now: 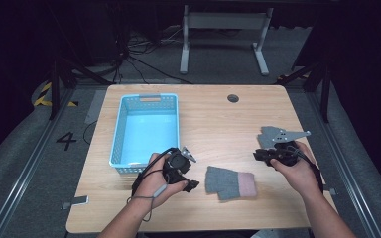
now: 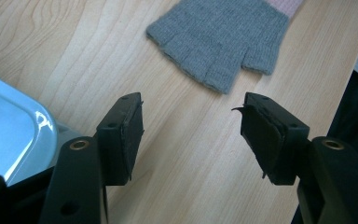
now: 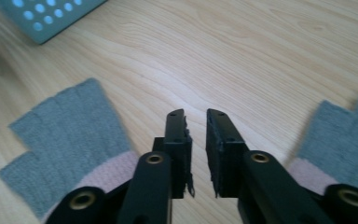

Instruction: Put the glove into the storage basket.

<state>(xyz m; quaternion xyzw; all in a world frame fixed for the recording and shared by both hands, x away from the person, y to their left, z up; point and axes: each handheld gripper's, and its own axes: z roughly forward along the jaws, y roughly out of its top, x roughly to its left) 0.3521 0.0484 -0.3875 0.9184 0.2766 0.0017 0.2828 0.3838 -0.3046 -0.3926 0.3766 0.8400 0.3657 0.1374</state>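
Note:
A grey fingerless glove [image 1: 230, 182] with a pink cuff lies flat near the table's front edge, between my two grippers. My left gripper [image 1: 192, 173] is just left of it and stands open over bare wood [image 2: 191, 126]. The glove [image 2: 219, 42] lies a short way ahead of those jaws. My right gripper [image 1: 256, 155] is held to the right of the glove and points left. Its jaws [image 3: 196, 116] stand a narrow gap apart with nothing between them. In the right gripper view the glove [image 3: 70, 135] lies at the left and a second matching glove [image 3: 342, 133] at the right.
A light blue plastic basket [image 1: 146, 98] stands at the table's left, its near corner [image 2: 14, 130] beside my left gripper and its perforated wall [image 3: 51, 14] far ahead of the right one. A round cable hole [image 1: 233, 98] sits near the back edge.

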